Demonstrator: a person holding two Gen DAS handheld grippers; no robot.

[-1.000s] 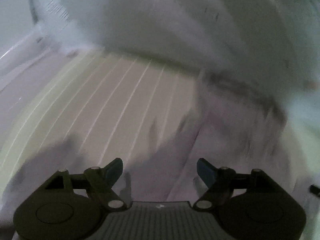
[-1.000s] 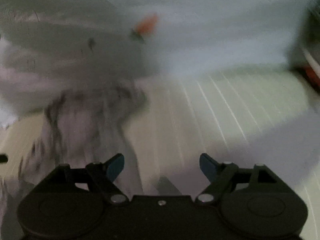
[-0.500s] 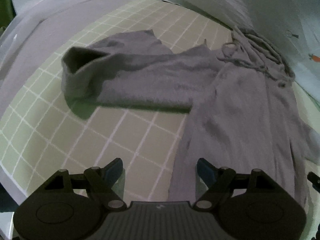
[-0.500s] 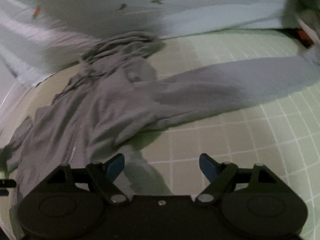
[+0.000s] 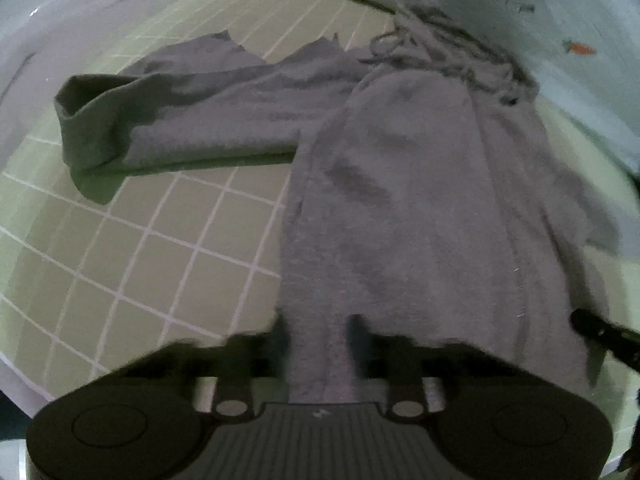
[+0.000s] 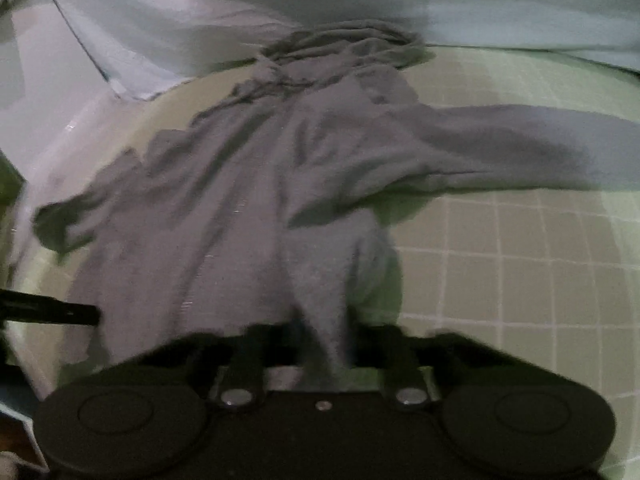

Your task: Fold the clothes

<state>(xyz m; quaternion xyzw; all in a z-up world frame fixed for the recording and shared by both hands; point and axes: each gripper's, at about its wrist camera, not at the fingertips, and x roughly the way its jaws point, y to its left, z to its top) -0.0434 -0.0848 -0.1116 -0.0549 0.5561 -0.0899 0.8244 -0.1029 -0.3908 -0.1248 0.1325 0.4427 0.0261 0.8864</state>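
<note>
A grey hoodie [image 5: 400, 184] is lying spread on a green checked sheet [image 5: 160, 248], sleeves stretching out sideways, its hood bunching at the far end beside a pale carrot-print blanket [image 6: 520, 8]. The left gripper [image 5: 318, 332] and right gripper [image 6: 324, 330] are both closing narrowly on the near hem.

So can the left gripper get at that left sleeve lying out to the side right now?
Probably not yet. The left gripper is closing on the sweater's near hem, cloth between its fingers. The sleeve lies open on the checked mat, nothing over it, but the gripper would have to let go first.
</note>
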